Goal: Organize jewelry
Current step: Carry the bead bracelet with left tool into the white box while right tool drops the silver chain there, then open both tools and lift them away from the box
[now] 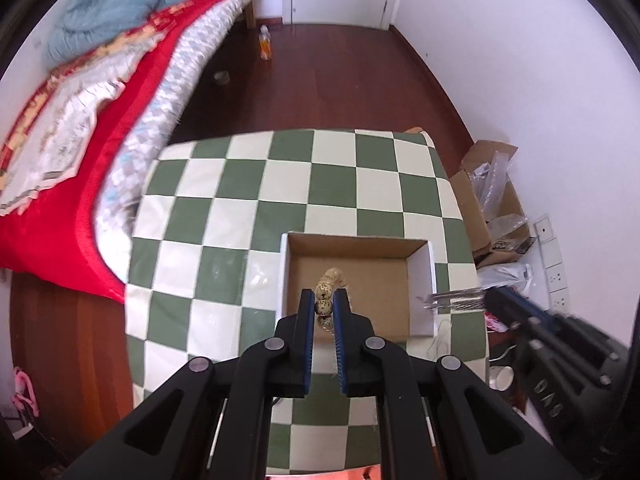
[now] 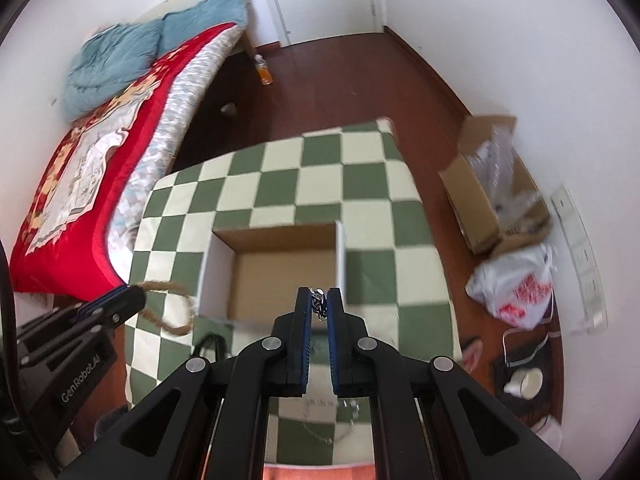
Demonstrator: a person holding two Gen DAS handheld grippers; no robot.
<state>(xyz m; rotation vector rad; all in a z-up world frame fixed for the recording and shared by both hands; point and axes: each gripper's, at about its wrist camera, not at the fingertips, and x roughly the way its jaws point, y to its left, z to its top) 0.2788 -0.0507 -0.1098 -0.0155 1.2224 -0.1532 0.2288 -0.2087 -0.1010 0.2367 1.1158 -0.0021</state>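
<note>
An open cardboard box [image 1: 420,280] with white outer walls stands on the green-and-cream checkered table [image 1: 240,200]. My left gripper [image 1: 323,304] is shut on a beige speckled bead bracelet [image 1: 325,292] and holds it above the box's near part. In the right wrist view my right gripper [image 2: 319,304] is shut on a silver chain [image 2: 319,302] above the box [image 2: 280,272]. The chain shows blurred in the left wrist view [image 1: 452,298]. The left gripper [image 2: 132,294] with the bracelet [image 2: 172,304] is at the left of the right wrist view.
A bed with a red cover [image 1: 72,160] stands left of the table. A cardboard box with plastic wrap [image 1: 492,200] and a plastic bag [image 2: 516,284] lie on the floor at the right. A bottle [image 1: 265,44] stands on the floor behind.
</note>
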